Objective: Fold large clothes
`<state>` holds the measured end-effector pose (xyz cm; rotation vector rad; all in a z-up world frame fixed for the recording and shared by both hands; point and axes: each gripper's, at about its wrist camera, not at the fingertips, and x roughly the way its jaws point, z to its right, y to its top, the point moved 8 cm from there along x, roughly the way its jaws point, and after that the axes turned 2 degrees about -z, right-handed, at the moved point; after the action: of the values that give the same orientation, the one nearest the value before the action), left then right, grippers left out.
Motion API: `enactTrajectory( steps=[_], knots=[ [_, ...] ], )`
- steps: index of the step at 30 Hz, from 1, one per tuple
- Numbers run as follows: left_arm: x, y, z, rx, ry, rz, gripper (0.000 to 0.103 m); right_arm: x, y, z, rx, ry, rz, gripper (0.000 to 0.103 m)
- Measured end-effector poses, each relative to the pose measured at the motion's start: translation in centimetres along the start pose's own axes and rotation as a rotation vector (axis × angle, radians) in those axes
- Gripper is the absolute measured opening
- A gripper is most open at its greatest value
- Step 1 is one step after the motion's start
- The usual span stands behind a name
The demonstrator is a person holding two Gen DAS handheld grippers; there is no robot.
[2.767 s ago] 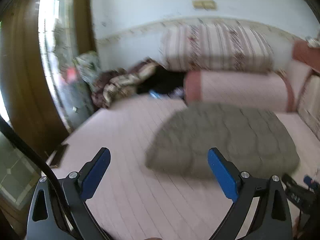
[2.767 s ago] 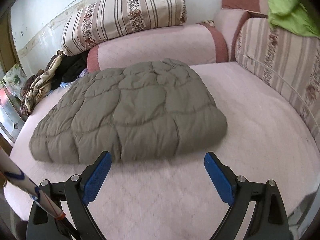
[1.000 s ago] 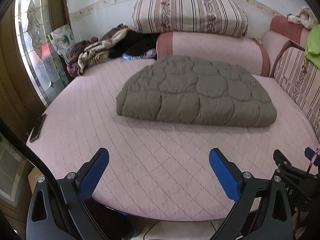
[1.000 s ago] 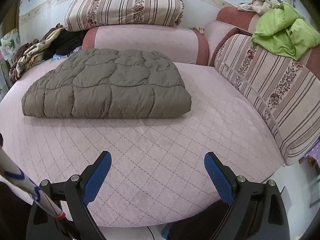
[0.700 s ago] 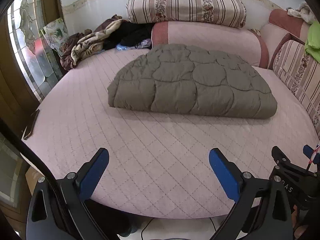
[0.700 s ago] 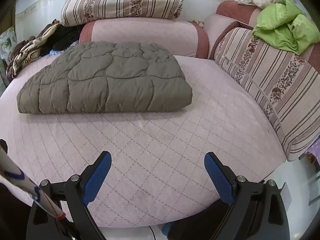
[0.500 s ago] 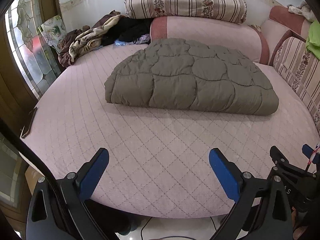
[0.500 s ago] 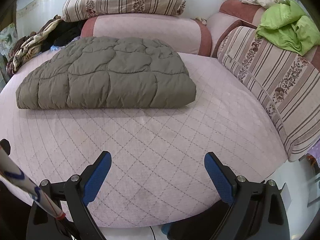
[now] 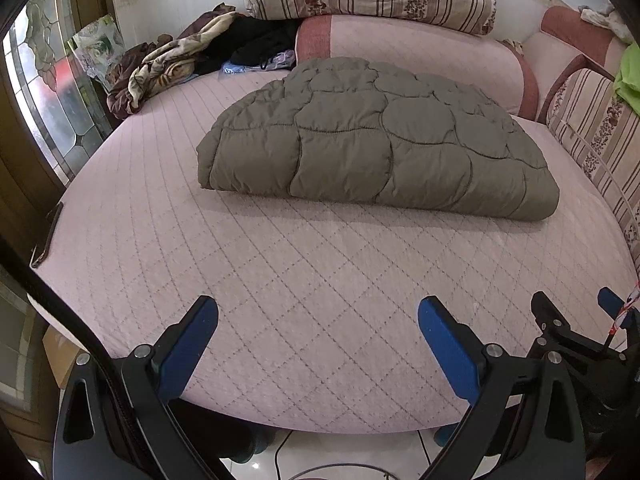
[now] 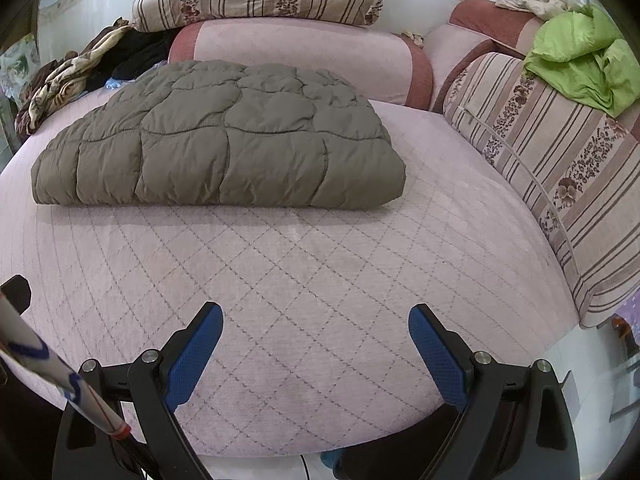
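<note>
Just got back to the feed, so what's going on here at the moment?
The olive quilted jacket lies folded into a compact bundle on the pink quilted bed. Neither tool is touching it. The left tool and right tool are both open and empty, held over the near edge of the bed, well short of the bundle. Judging by that, the fold looks finished.

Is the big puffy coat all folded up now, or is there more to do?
It looks folded: the grey-brown puffy coat lies as one neat thick bundle on the pink bed. Nothing is in hand: the left gripper and right gripper are both open and empty at the near edge of the bed, apart from the coat. Maybe left: the crumpled green garment on the striped cushion.
</note>
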<state>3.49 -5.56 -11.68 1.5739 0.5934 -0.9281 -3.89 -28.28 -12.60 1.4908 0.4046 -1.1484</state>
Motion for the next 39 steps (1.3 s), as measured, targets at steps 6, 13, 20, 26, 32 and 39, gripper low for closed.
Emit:
enactTrajectory(
  steps=[6, 13, 20, 26, 32, 39],
  knots=[
    [0.3, -0.1, -0.2, -0.01, -0.001, -0.011, 0.1, -0.1, -0.1, 0.0, 0.004, -0.001, 0.003, 0.096],
    [0.4, -0.1, -0.1, -0.013, -0.011, -0.019, 0.1, -0.7, 0.3, 0.0, 0.015, 0.008, 0.038, 0.096],
    [0.1, 0.1, 0.2, -0.021, -0.033, -0.005, 0.1, -1.1, 0.6, 0.2, 0.023, 0.004, 0.059, 0.096],
    [-1.0, 0.4, 0.4, -0.03, -0.059, 0.031, 0.1, -1.5, 0.6, 0.2, 0.023, 0.006, 0.068, 0.096],
    [-1.5, 0.4, 0.4, -0.033, -0.059, 0.038, 0.1, -2.0, 0.6, 0.1, 0.017, 0.006, 0.081, 0.096],
    [-2.2, 0.3, 0.5, -0.03, -0.054, 0.052, 0.1, -2.8, 0.6, 0.5, 0.031, 0.007, 0.1, 0.096]
  ],
)
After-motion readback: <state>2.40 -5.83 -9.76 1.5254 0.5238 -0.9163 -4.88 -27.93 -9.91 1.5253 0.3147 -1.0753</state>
